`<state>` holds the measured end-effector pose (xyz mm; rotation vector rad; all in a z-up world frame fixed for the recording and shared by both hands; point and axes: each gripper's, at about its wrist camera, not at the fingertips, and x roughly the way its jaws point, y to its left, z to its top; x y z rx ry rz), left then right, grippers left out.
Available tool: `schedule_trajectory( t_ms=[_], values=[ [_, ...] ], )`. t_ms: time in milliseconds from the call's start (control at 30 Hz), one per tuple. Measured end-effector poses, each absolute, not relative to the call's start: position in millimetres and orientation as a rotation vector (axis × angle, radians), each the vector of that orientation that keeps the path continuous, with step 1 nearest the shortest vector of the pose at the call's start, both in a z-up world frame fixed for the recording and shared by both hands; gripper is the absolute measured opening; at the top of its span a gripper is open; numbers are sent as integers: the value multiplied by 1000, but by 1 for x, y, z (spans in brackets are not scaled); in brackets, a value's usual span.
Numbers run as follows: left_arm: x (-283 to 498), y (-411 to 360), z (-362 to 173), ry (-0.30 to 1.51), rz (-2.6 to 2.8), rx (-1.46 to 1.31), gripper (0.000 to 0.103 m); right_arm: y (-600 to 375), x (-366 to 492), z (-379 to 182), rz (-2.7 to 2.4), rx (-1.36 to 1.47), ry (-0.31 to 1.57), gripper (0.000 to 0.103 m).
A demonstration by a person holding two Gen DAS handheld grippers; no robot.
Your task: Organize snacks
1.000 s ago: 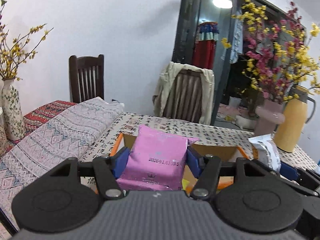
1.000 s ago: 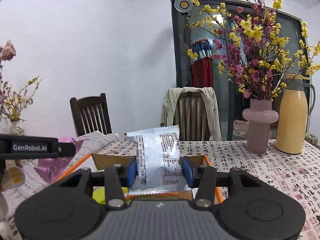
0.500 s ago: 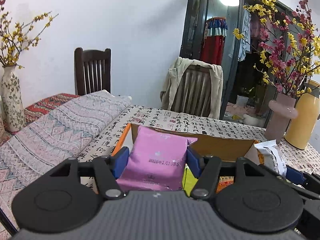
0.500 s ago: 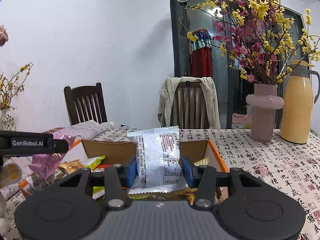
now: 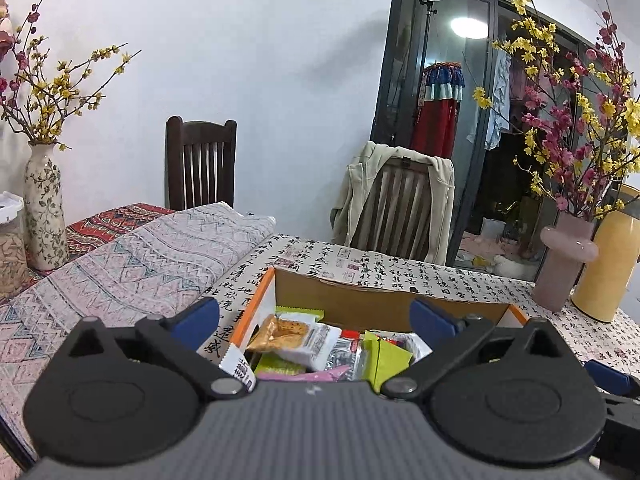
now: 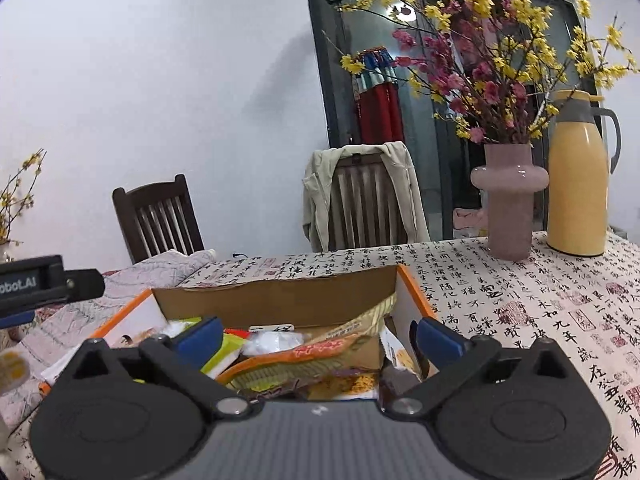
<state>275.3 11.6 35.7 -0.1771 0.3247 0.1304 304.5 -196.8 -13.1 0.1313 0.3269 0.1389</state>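
Observation:
An orange-edged cardboard box [image 5: 372,300] sits on the calligraphy tablecloth and holds several snack packets. My left gripper [image 5: 316,320] is open and empty above its near left part; an edge of the pink packet [image 5: 304,376] lies in the box just under it, beside a brown cracker packet [image 5: 292,334]. My right gripper [image 6: 318,334] is open and empty above the right part of the same box [image 6: 280,296], over an orange-and-yellow packet [image 6: 304,364]. The silver packet is hidden under the gripper body.
A pink vase of flowers [image 6: 508,200] and a yellow thermos [image 6: 576,176] stand at the table's right. A patterned vase [image 5: 44,216] stands far left on folded cloths [image 5: 132,264]. Two chairs [image 5: 200,164] are behind the table.
Both grippers have opened and let go of their packets, the pink one on the left and the silver one on the right. Both packets dropped into the box.

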Motion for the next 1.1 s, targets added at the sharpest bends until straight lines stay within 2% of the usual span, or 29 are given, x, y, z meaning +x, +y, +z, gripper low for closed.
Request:
schedule_trajectory(
  t_ms=[600, 1100],
  values=[
    [235, 10, 65, 286, 89, -185, 103, -198, 265, 18, 140, 109, 250, 103],
    [158, 15, 57, 318, 15, -151, 103, -220, 189, 2, 134, 150, 305, 103]
  ],
)
